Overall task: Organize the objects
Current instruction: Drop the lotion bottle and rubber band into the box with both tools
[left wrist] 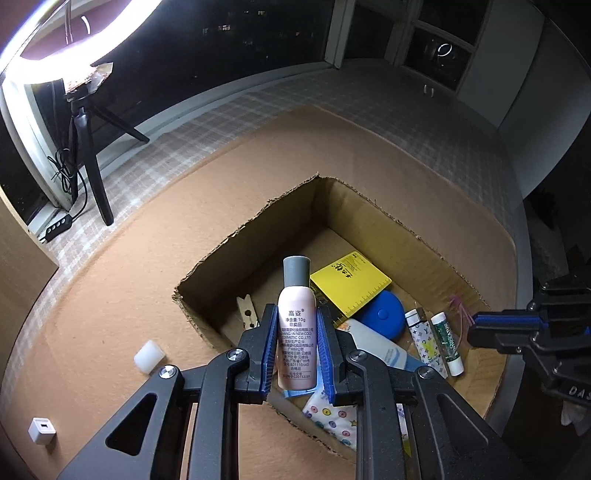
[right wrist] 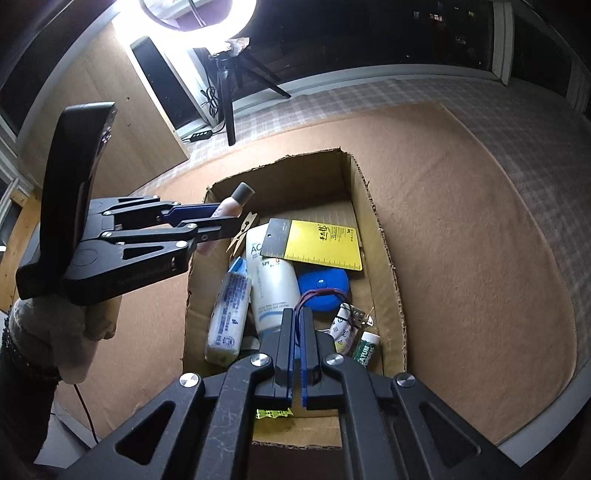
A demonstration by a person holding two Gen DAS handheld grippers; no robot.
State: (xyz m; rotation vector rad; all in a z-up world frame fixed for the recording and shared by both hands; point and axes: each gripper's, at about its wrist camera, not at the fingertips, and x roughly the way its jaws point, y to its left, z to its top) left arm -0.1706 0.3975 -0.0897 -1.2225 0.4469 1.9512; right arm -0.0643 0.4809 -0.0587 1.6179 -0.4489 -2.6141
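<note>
Bottle (left wrist: 296, 328), pink with grey cap, is clamped upright in your left tongs (left wrist: 296, 345) above the cardboard box (left wrist: 207, 266) (ready for dropping in); your right tongs (right wrist: 294, 354) pinch a thin red-purple cord (right wrist: 317, 294).

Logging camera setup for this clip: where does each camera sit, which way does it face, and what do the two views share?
Left wrist: sits on the left gripper, looking along its fingers, which clamp the pink bottle above the cardboard box; the right gripper's tip shows at the right edge.
Right wrist: sits on the right gripper, looking down into the box from its near end; its jaws are nearly closed, with thin cords lying at the tips. The left gripper and the person's gloved hand show at left.
Shared: the box, pink bottle, yellow card, blue round case, ring light.
</note>
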